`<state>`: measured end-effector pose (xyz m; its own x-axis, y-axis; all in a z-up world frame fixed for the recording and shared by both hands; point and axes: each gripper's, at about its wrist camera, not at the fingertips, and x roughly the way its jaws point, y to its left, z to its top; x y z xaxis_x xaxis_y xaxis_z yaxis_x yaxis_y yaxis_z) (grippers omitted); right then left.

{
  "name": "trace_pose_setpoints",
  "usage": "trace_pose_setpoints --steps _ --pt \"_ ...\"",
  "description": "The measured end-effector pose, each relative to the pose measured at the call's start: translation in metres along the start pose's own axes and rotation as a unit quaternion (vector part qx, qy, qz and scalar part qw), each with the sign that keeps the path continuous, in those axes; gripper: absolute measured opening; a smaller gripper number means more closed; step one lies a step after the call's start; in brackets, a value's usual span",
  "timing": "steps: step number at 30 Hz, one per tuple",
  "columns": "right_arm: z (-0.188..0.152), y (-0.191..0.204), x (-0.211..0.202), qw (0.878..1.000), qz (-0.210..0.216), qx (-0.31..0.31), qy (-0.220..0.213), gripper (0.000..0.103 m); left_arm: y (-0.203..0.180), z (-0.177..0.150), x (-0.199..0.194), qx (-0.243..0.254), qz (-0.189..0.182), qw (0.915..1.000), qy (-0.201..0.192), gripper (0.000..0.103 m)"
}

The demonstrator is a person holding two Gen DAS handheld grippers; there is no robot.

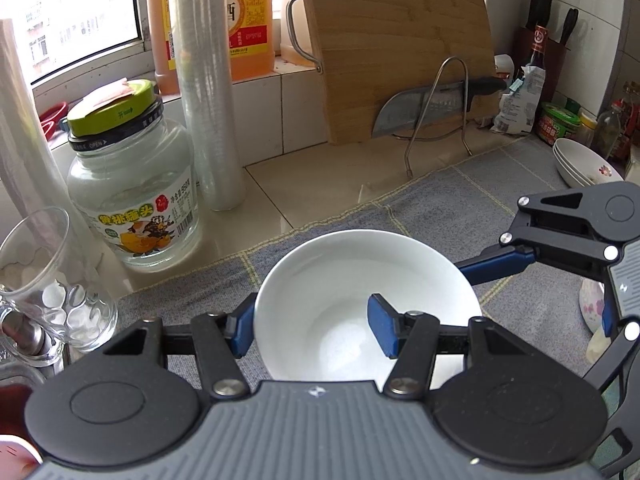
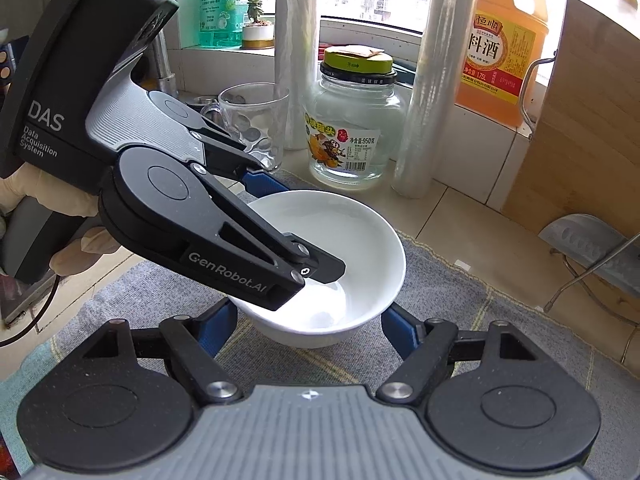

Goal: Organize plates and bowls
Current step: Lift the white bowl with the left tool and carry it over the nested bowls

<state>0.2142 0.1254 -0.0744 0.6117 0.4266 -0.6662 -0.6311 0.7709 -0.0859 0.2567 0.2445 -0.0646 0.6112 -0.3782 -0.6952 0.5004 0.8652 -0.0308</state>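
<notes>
A plain white bowl (image 1: 360,300) stands upright on the grey checked mat (image 1: 460,200); it also shows in the right wrist view (image 2: 344,236). My left gripper (image 1: 312,324) is open and straddles the bowl's near-left rim, one finger outside, one inside. In the right wrist view the left gripper (image 2: 280,232) reaches in from the left with one finger over the bowl's inside. My right gripper (image 2: 308,332) is open, its fingers on either side of the bowl's near base; in the left wrist view the right gripper (image 1: 532,280) sits at the bowl's right. Stacked white bowls (image 1: 580,162) stand at the far right.
A glass jar with a green lid (image 1: 128,188), a glass mug (image 1: 52,284), film rolls (image 1: 208,92) and an orange bottle (image 1: 244,20) line the left. A bamboo cutting board (image 1: 400,48) and cleaver (image 1: 424,108) lean in a wire rack. Condiments (image 1: 556,120) crowd the right corner.
</notes>
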Motion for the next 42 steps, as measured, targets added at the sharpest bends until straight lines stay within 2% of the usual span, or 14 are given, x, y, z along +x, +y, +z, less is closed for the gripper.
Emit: trace_pose_setpoints --steps 21,42 --pt "-0.032 0.012 -0.065 1.000 -0.006 0.008 -0.012 0.083 -0.064 -0.005 -0.038 0.031 -0.010 0.9994 -0.012 0.057" --pt "-0.081 -0.005 -0.135 0.997 -0.052 0.045 -0.027 0.083 -0.148 0.009 -0.052 0.094 -0.050 0.9940 -0.027 0.057"
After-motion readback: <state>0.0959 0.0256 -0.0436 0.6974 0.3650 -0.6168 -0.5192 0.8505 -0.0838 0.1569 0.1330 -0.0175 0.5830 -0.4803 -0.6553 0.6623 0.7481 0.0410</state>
